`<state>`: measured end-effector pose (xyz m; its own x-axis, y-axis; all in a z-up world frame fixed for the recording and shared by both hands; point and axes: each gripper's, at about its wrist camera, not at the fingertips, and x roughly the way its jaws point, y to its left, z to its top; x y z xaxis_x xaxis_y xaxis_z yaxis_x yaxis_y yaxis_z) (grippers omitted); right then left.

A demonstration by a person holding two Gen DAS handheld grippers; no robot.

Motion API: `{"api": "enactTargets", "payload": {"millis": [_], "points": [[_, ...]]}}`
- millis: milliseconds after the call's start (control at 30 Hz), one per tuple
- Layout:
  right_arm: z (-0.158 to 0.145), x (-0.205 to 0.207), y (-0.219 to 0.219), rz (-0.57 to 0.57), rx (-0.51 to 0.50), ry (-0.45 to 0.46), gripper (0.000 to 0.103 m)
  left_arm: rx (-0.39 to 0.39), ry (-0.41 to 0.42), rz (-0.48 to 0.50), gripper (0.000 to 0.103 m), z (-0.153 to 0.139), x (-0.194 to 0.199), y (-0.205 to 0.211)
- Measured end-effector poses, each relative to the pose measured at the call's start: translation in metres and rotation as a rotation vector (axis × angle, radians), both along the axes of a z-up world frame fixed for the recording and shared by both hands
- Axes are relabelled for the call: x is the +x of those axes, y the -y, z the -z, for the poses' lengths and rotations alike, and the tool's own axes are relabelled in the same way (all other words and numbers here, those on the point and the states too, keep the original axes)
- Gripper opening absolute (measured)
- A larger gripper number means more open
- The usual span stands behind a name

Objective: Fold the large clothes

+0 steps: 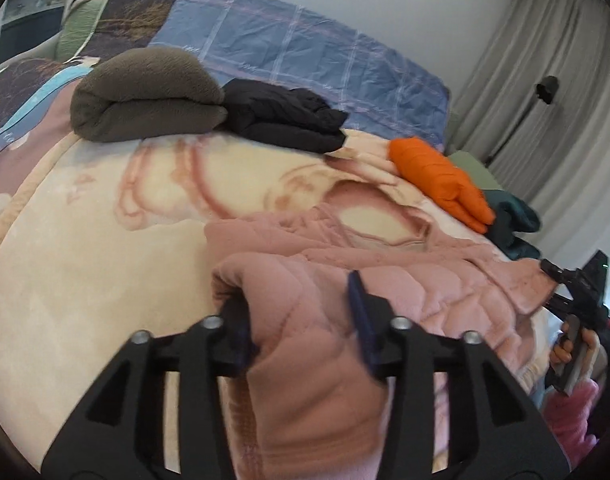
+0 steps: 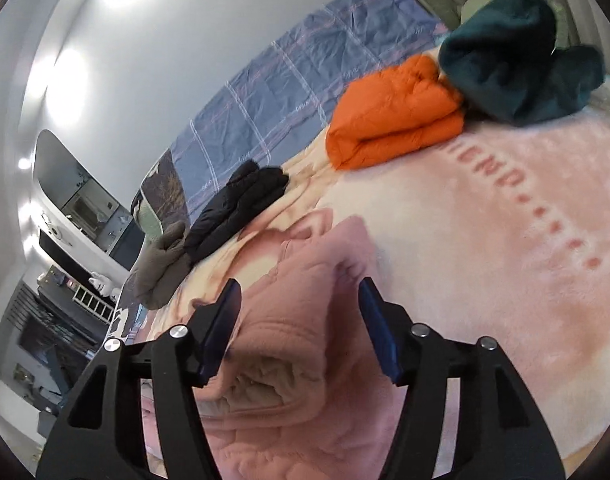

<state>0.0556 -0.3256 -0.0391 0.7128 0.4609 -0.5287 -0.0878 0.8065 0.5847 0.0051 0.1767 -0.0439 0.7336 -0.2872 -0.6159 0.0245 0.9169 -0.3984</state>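
A pink quilted garment (image 1: 405, 276) lies on the cream and pink blanket (image 1: 85, 240) of the bed. My left gripper (image 1: 297, 292) has a thick fold of the garment between its fingers, which stand fairly wide apart around it. My right gripper (image 2: 299, 292) has another bunched part of the pink garment (image 2: 289, 360) between its fingers, also wide apart. The right gripper also shows at the right edge of the left wrist view (image 1: 577, 292), at the garment's far hem.
Folded clothes lie along the back of the bed: a brown fleece (image 1: 145, 96), a black jacket (image 1: 285, 116), an orange jacket (image 1: 437, 176) and a dark teal garment (image 2: 517, 60). A blue checked sheet (image 1: 305, 52) lies behind. Curtains (image 1: 545, 80) hang at the right.
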Motion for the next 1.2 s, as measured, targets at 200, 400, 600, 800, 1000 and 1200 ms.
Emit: {"api": "enactTargets", "payload": {"millis": [200, 400, 600, 800, 1000, 1200], "points": [[-0.035, -0.049, 0.005, 0.001, -0.196, 0.159, 0.077, 0.064, 0.184, -0.079, 0.08, -0.051, -0.053, -0.023], [-0.017, -0.08, -0.041, -0.185, -0.66, 0.182, 0.088, 0.31, 0.16, 0.071, 0.083, -0.048, -0.08, 0.024], [0.038, -0.043, -0.06, -0.264, -0.734, 0.057, 0.088, 0.604, 0.036, 0.181, 0.087, 0.008, -0.062, 0.077], [0.014, 0.015, -0.062, -0.122, -0.659, 0.117, 0.088, 0.68, 0.101, 0.064, 0.089, -0.011, -0.008, 0.072], [-0.003, 0.061, -0.041, -0.023, -0.473, 0.059, 0.088, 0.502, 0.123, -0.056, 0.09, -0.042, 0.041, 0.028], [0.008, 0.095, -0.036, -0.123, -0.338, -0.011, 0.088, 0.312, 0.027, 0.037, 0.09, -0.02, 0.069, 0.006]]}}
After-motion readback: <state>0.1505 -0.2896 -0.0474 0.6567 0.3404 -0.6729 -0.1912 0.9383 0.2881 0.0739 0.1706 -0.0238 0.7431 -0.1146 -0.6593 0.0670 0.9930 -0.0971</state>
